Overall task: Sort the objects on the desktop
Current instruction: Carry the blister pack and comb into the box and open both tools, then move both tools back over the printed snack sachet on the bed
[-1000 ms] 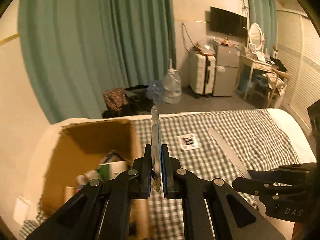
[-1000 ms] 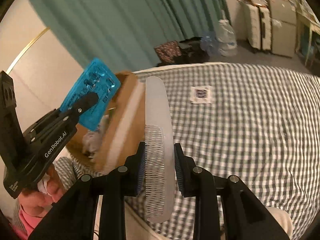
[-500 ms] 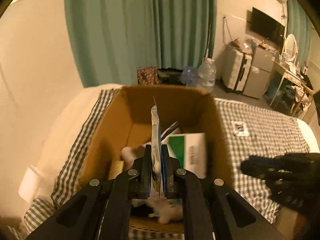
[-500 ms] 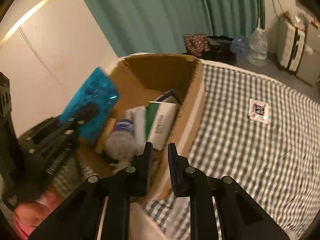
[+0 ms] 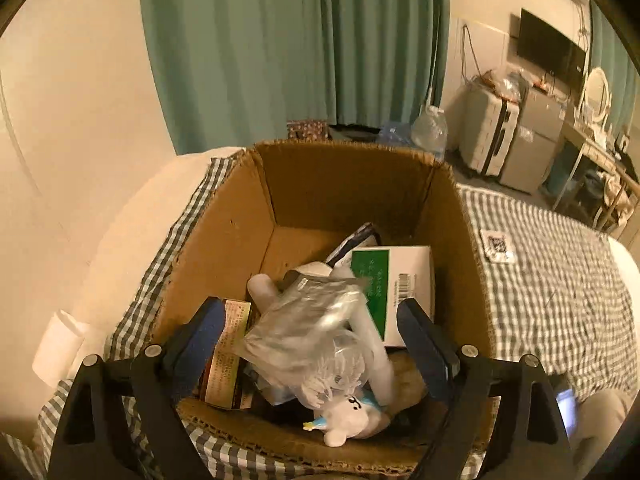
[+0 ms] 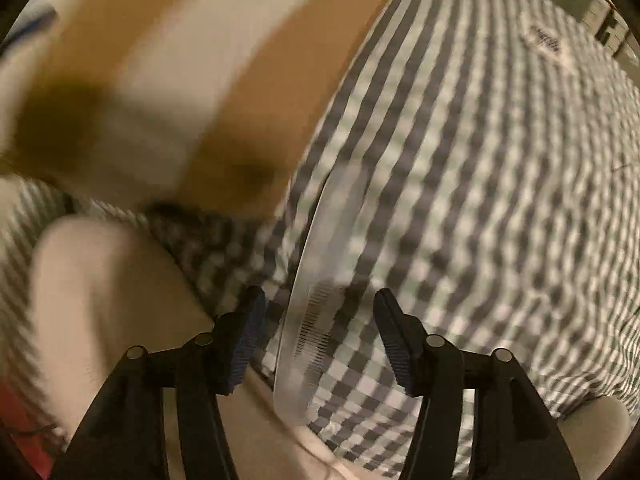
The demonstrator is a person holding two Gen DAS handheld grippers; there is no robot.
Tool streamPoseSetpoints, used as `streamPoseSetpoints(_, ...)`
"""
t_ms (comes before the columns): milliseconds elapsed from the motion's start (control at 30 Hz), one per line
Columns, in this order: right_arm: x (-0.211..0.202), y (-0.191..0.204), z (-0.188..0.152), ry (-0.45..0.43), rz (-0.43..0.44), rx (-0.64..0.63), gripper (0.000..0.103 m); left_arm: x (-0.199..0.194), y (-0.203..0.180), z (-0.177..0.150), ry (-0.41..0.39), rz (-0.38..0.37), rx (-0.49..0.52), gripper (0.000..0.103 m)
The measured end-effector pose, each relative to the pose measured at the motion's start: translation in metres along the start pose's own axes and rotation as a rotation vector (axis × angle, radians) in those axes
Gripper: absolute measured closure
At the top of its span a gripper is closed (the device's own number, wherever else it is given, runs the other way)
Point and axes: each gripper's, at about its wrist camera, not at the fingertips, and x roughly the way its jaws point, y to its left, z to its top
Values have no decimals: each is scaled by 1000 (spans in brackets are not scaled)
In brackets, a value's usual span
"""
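In the left wrist view the left gripper (image 5: 312, 344) hangs over an open cardboard box (image 5: 224, 232) that stands on a bed with a checked cover (image 5: 560, 304). Its jaws are opening and stand wide apart, nothing pressed between the pads. Between and just beyond them a blurred, shiny packet (image 5: 308, 328) lies atop the pile inside the box. Around it lie a green and white carton (image 5: 396, 280) at centre right, a brown printed box (image 5: 228, 356) at lower left and a small white plush toy (image 5: 352, 420) at the bottom. A small printed card (image 5: 497, 245) lies on the cover at right, apart from the box.

The right wrist view is heavily blurred. The right gripper (image 6: 320, 332) points down at the checked cover; its jaws are opening, and a translucent comb (image 6: 316, 312) sits between them, touching neither pad. The box's brown wall (image 6: 256, 80) fills the upper left.
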Motion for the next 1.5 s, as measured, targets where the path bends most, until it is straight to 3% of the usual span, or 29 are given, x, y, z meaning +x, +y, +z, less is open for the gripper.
streamPoseSetpoints(100,17,2,0,7,-33,8,59,-6,4,3,1,20,-18,11)
streamPoseSetpoints(167,14,-2,-2,-16,-27,25,78,-10,6,4,-1,5,-28,10)
streamPoseSetpoints(300,-7,-15,-10,-66,4,56,78,-17,6,3,-14,3,-27,9)
streamPoseSetpoints(367,-25,-24,-14,-97,66,100,78,-19,7,3,-19,-1,-26,9)
streamPoseSetpoints(433,-54,-31,-15,-150,120,134,78,-20,10,2,-20,0,-27,9)
streamPoseSetpoints(533,-107,-32,-15,-259,128,138,78,-21,17,3,-24,5,-39,9)
streamPoseSetpoints(667,-170,-15,7,-391,154,93,78,-18,30,3,-15,12,-78,9)
streamPoseSetpoints(833,-186,23,56,-464,177,48,77,-20,46,2,-2,41,-108,9)
streamPoseSetpoints(900,-185,29,73,-504,166,66,52,-24,51,0,2,38,-111,9)
streamPoseSetpoints(933,-189,29,77,-525,148,78,34,-27,53,-1,0,38,-112,8)
streamPoseSetpoints(1100,-211,2,65,-625,138,121,30,-32,46,2,-3,40,-117,6)
streamPoseSetpoints(1167,-225,-17,50,-650,102,176,21,-35,32,2,-7,19,-104,6)
streamPoseSetpoints(1233,-231,-43,38,-656,52,228,21,-39,7,2,-18,-4,-70,5)
streamPoseSetpoints(1367,-239,-99,3,-674,-149,331,21,-38,-53,1,-20,-65,-1,1)
streamPoseSetpoints(1500,-239,-136,-17,-681,-204,378,21,-29,-124,0,-9,-129,76,0)
